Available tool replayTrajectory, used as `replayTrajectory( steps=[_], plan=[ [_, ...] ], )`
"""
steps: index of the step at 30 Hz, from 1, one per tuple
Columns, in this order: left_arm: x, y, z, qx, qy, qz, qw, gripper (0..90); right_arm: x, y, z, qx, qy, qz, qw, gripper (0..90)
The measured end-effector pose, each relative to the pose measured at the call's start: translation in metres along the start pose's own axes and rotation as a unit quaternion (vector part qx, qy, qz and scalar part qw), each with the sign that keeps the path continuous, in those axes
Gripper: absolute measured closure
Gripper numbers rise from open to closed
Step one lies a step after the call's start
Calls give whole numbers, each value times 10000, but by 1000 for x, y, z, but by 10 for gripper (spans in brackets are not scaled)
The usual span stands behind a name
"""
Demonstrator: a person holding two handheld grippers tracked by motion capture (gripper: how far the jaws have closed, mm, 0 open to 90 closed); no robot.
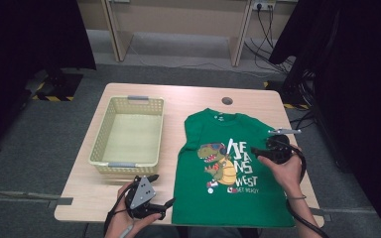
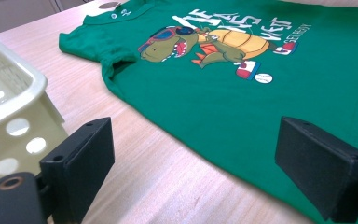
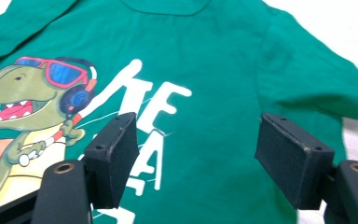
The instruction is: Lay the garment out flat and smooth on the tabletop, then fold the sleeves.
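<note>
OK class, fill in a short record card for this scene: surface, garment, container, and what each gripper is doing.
surface: wooden table
garment: green T-shirt with a dinosaur print, laid flat, front up
container: pale yellow basket, left of the shirt, nothing in it
left gripper: jaws open, holding nothing, by the shirt's near left edge
right gripper: jaws open, holding nothing, over the shirt's right side

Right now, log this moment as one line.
shirt: flat on table | basket: empty | left gripper: open | right gripper: open above shirt
</note>
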State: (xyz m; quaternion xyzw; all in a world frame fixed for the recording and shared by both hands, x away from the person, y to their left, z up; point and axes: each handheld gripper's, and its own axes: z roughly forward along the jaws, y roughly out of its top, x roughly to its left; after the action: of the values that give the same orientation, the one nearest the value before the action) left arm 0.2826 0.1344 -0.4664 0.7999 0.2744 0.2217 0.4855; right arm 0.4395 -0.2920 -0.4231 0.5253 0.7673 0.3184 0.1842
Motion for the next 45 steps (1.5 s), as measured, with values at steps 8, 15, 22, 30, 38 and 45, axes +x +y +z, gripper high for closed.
replayTrajectory(
  steps=[8,15,22,30,38,45],
  plan=[
    [1,-6,3,-37,88,-41,9999,123,5,2,0,6,1,-64,10000,292],
    [2,-9,4,-89,130,-36,9999,121,5,2,-2,2,-14,-67,10000,292],
    [2,-9,5,-131,157,-33,9998,122,9,3,-1,-3,24,-90,10000,292],
    [6,-9,6,-132,148,-96,9998,124,28,29,11,1,196,-262,9995,304],
    [5,-8,6,-125,151,-70,9998,126,66,62,35,35,512,-496,9974,352],
    [5,-8,6,-148,143,-75,9998,127,92,88,62,135,669,-578,9960,371]
  ],
)
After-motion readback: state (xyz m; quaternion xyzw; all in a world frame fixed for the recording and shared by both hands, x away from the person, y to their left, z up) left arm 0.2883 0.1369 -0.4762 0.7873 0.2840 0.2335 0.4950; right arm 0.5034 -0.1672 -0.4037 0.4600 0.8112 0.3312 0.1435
